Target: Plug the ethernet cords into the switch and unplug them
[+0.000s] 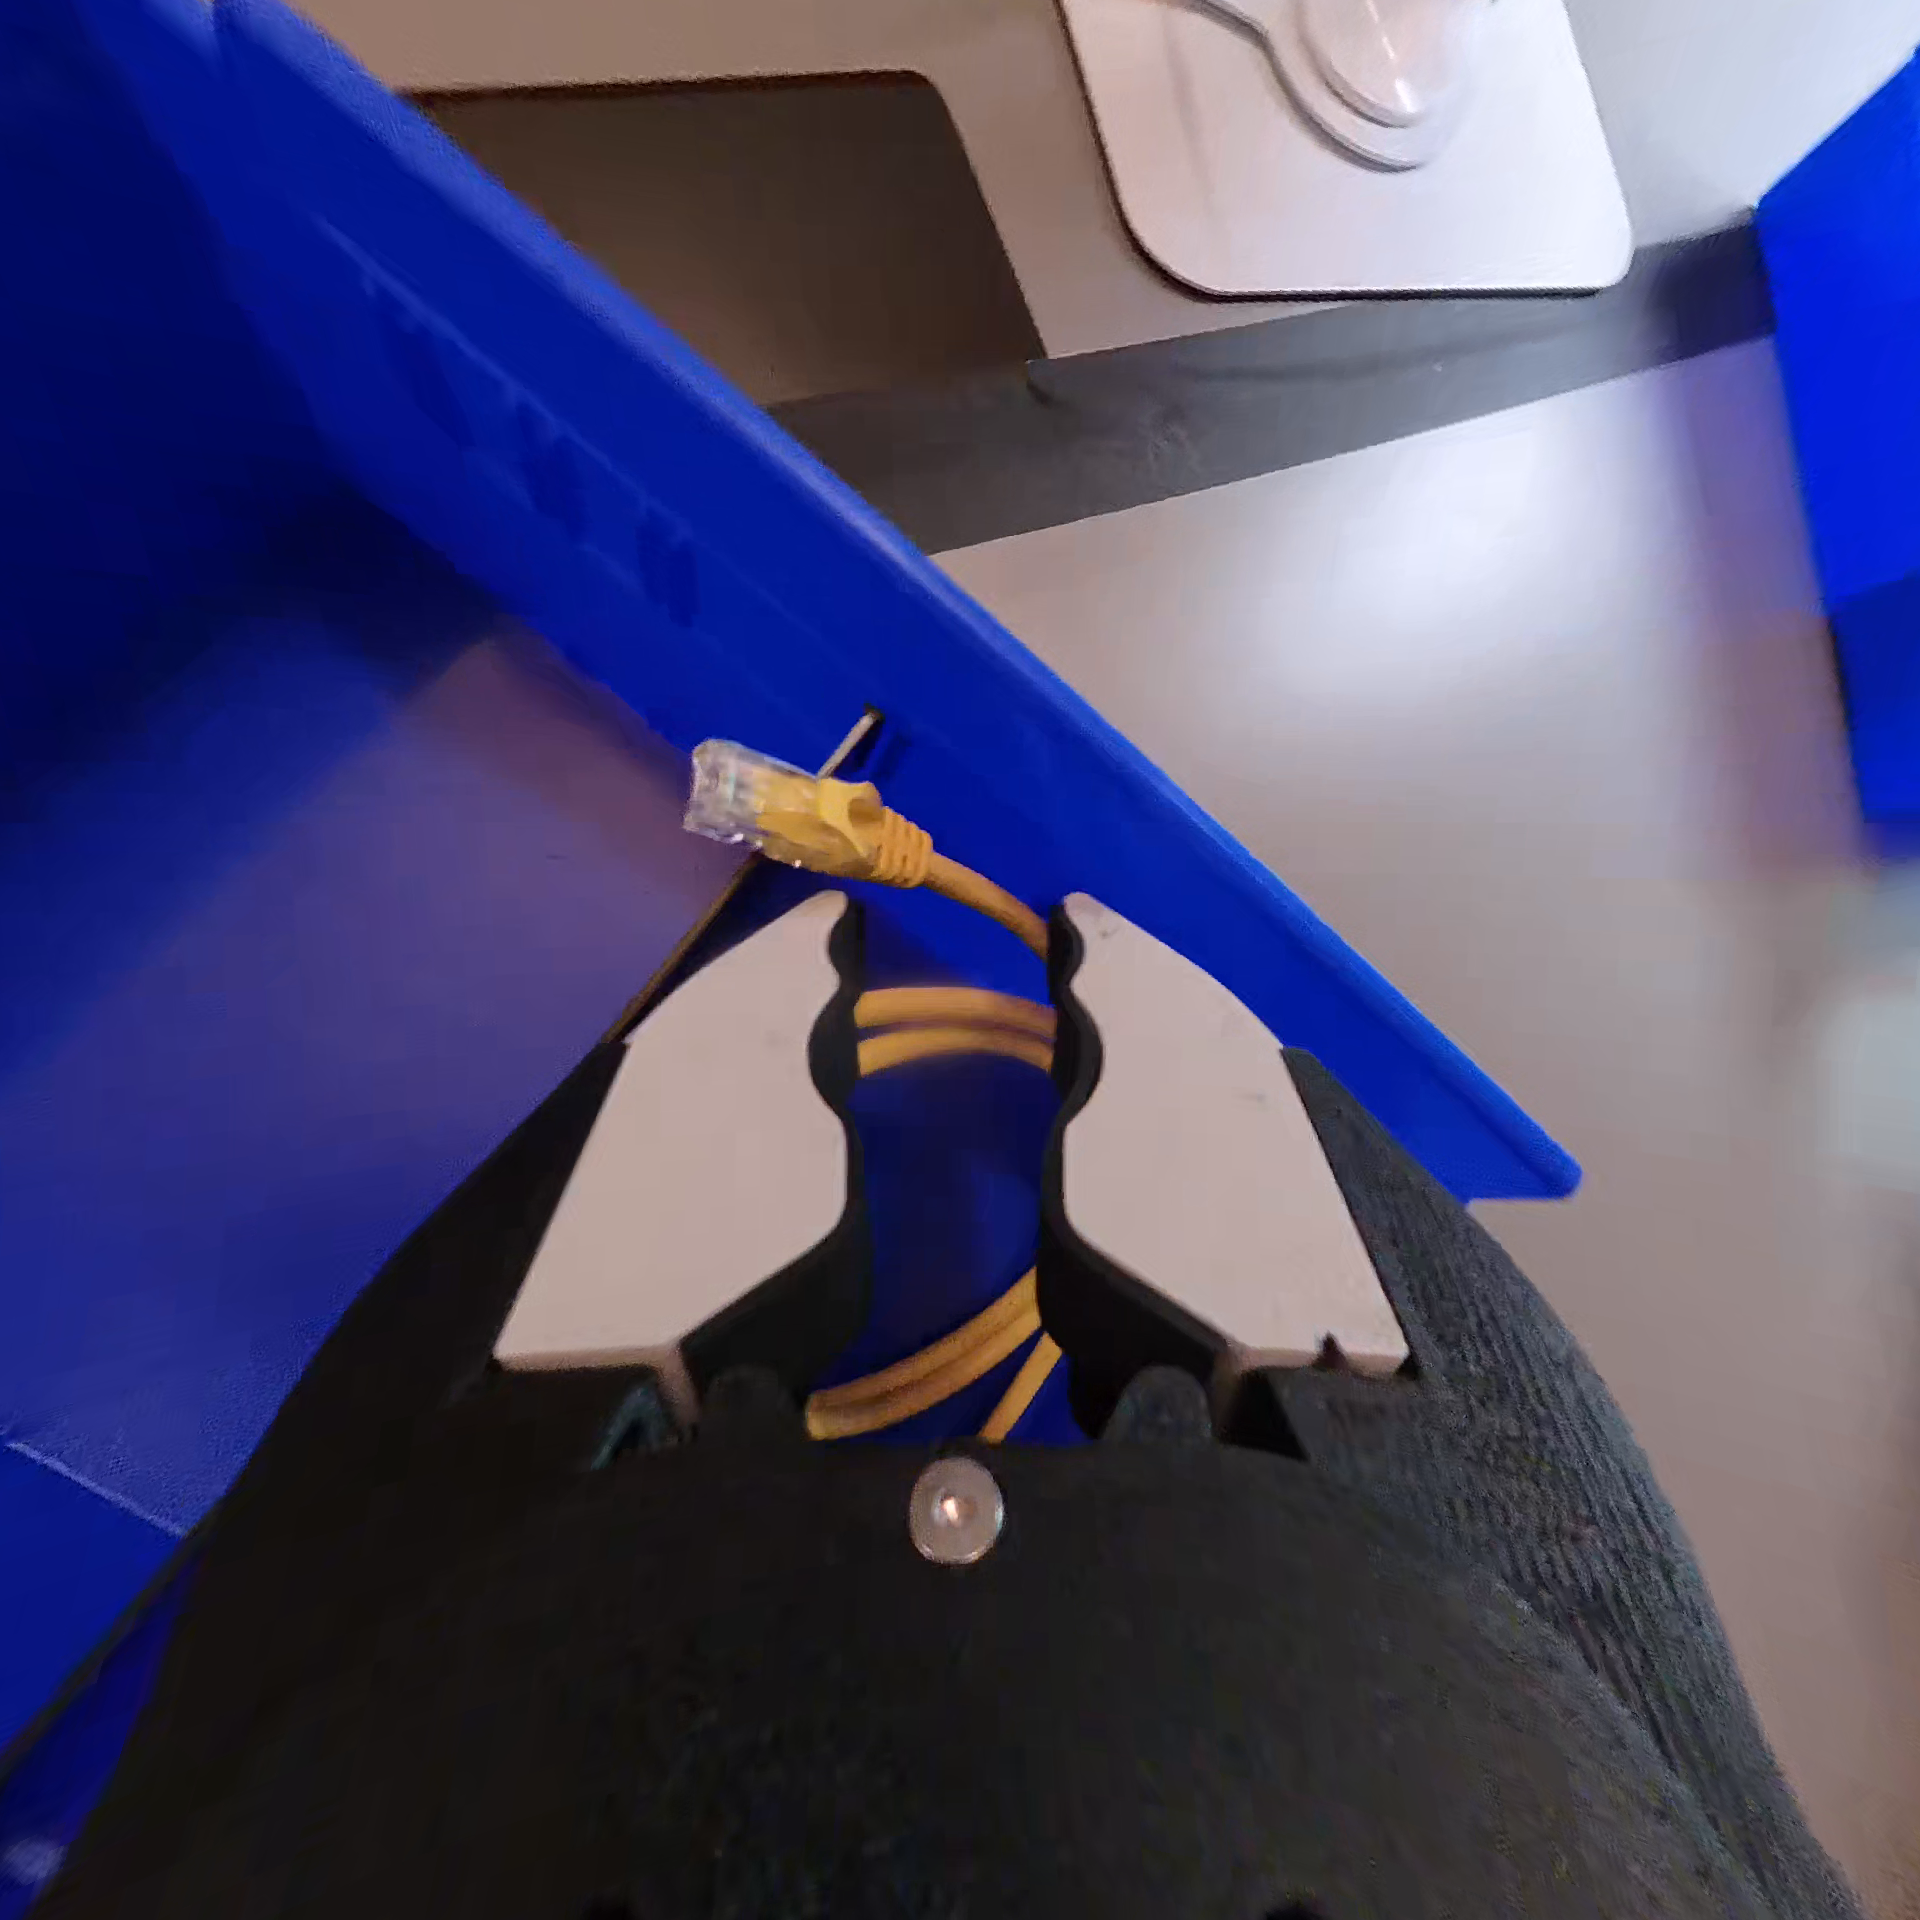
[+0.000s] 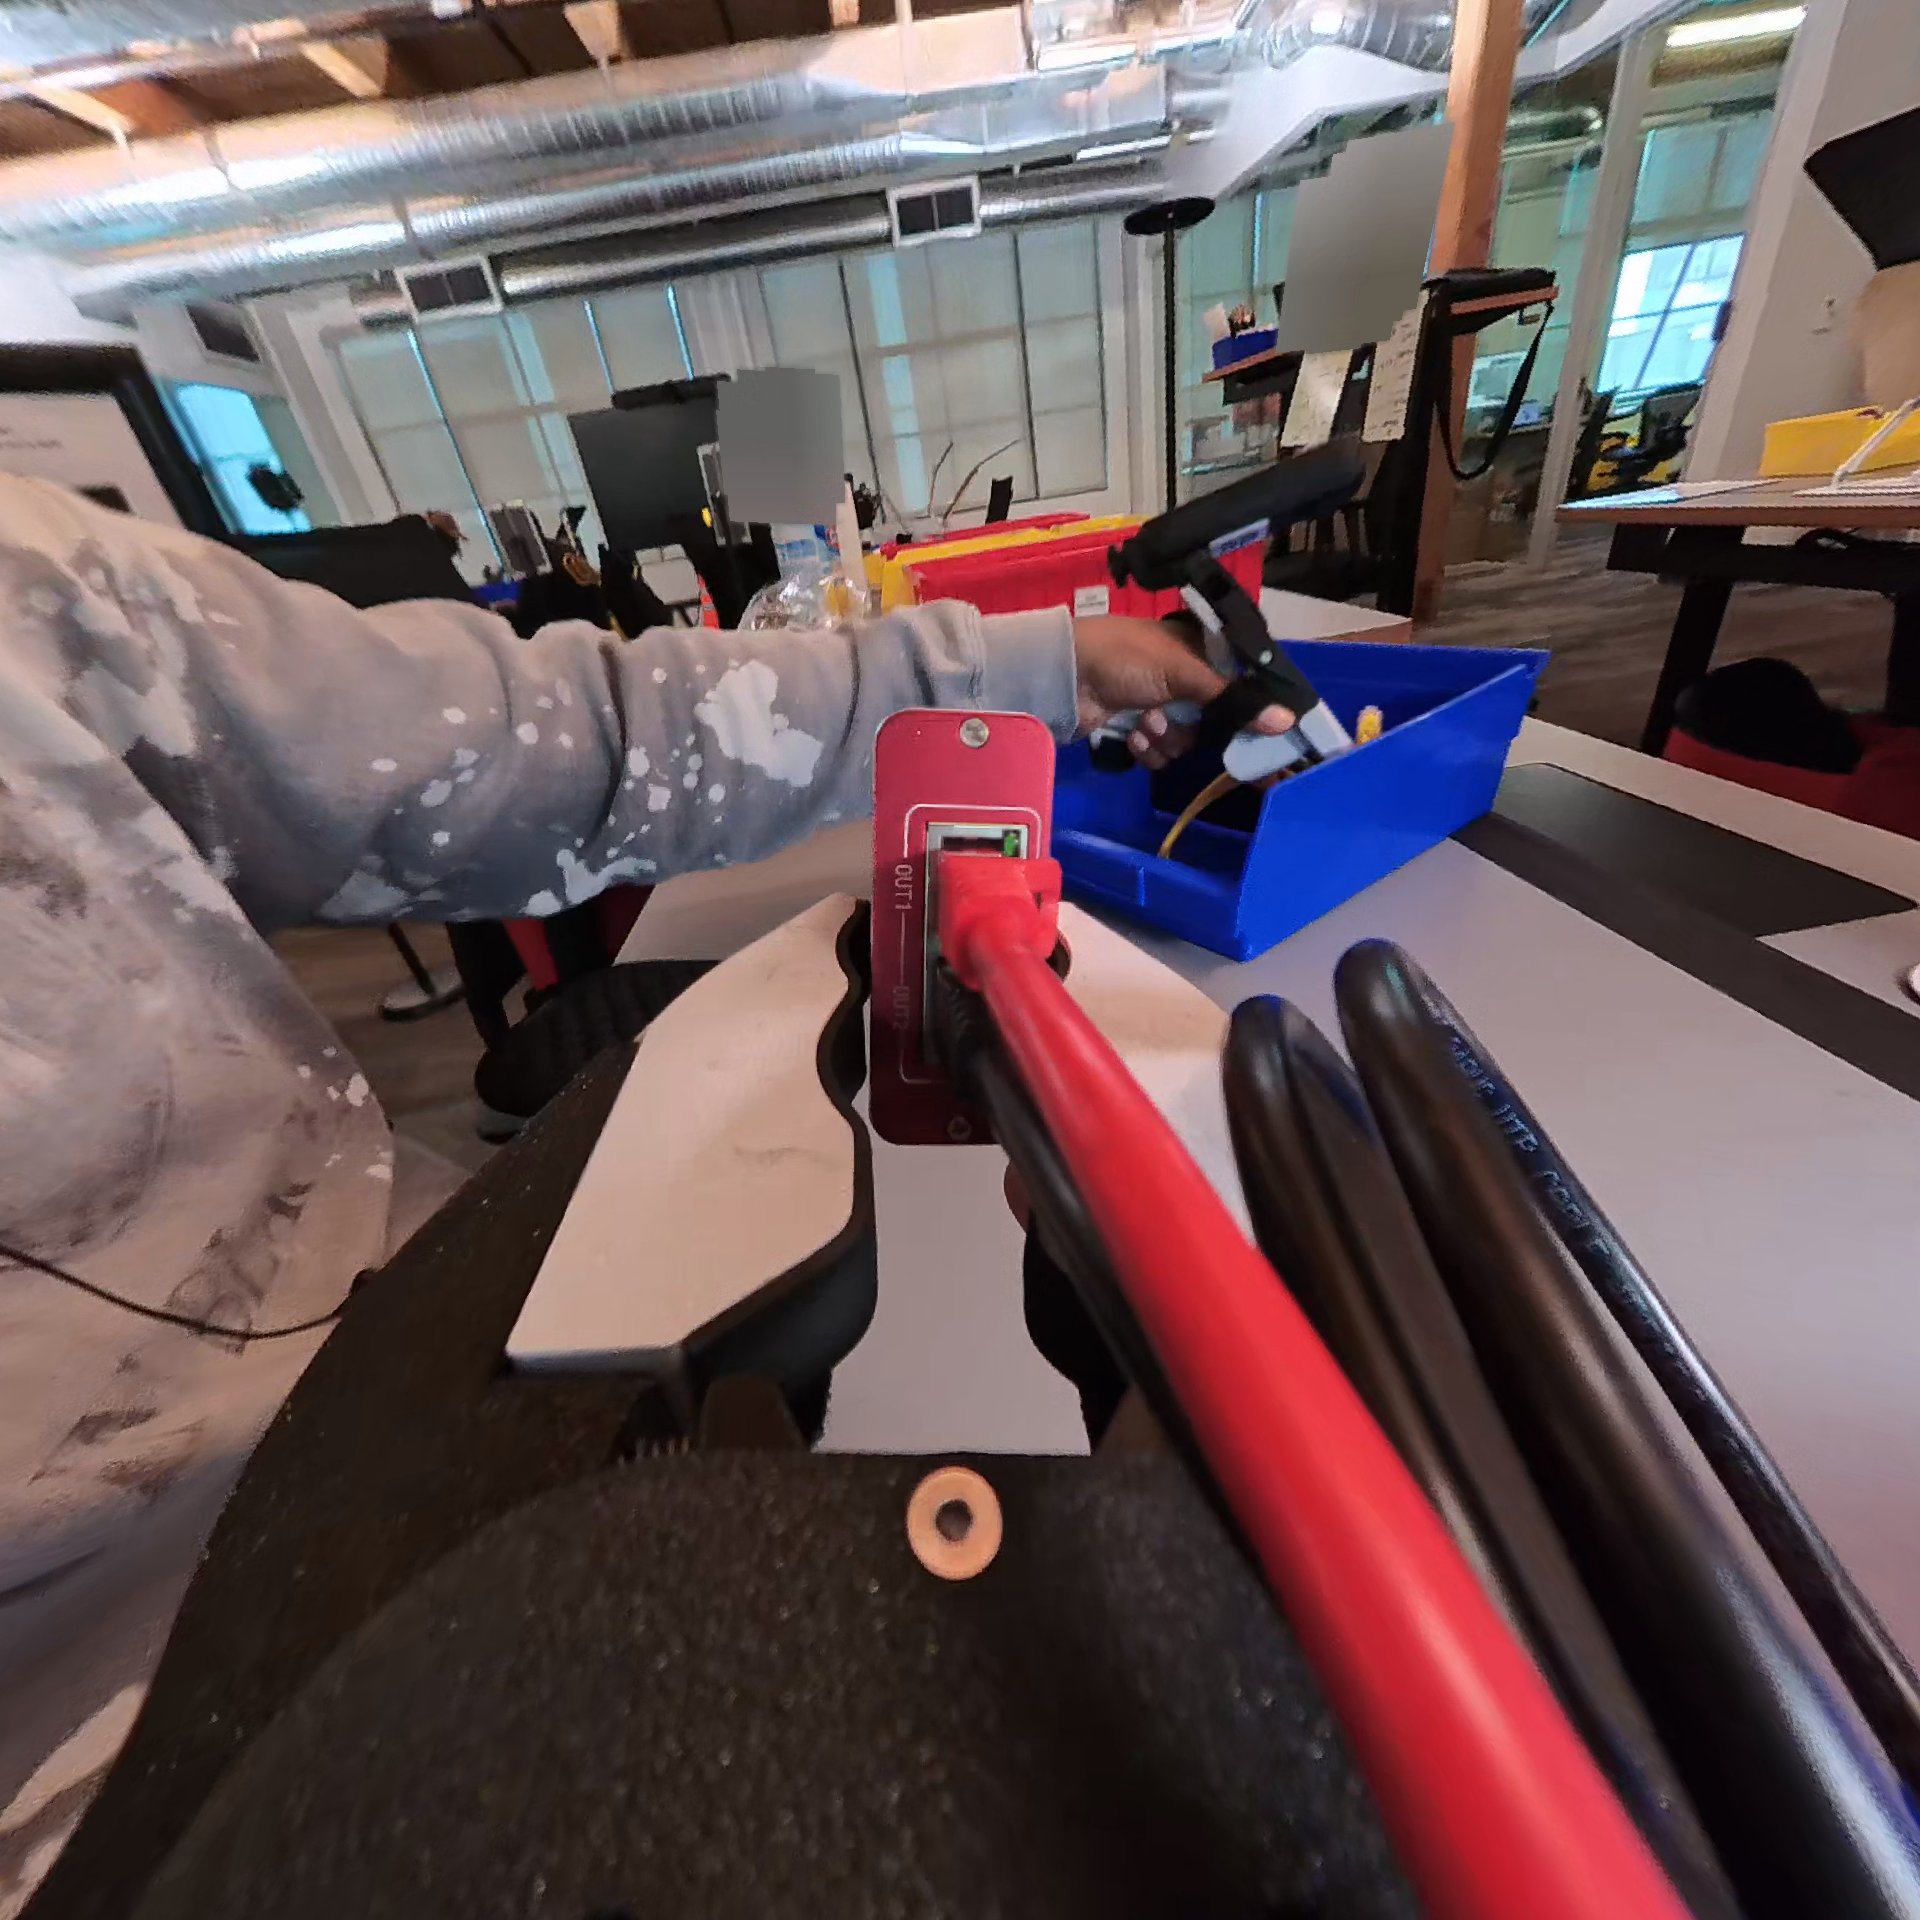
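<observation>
My right gripper (image 2: 961,935) is shut on a small red switch (image 2: 961,769) and holds it upright above the table edge. A red ethernet cord (image 2: 1143,1195) is plugged into its upper port, and a black cord (image 2: 1029,1153) into the lower one. My left gripper (image 1: 951,914) is inside a blue bin (image 1: 623,520), jaws apart, over loops of a yellow ethernet cord (image 1: 935,1023). The cord's clear plug (image 1: 748,800) sticks up just beyond the left fingertip. In the right wrist view the left gripper (image 2: 1320,732) reaches into the bin (image 2: 1351,831).
Loops of thick black cable (image 2: 1455,1195) hang beside the red cord. The grey table (image 2: 1662,1039) has black strips. A person's grey sleeve (image 2: 520,748) crosses the view. A white plate (image 1: 1351,156) and another blue bin (image 1: 1849,468) lie beyond the bin. Red and yellow crates (image 2: 1039,571) stand behind.
</observation>
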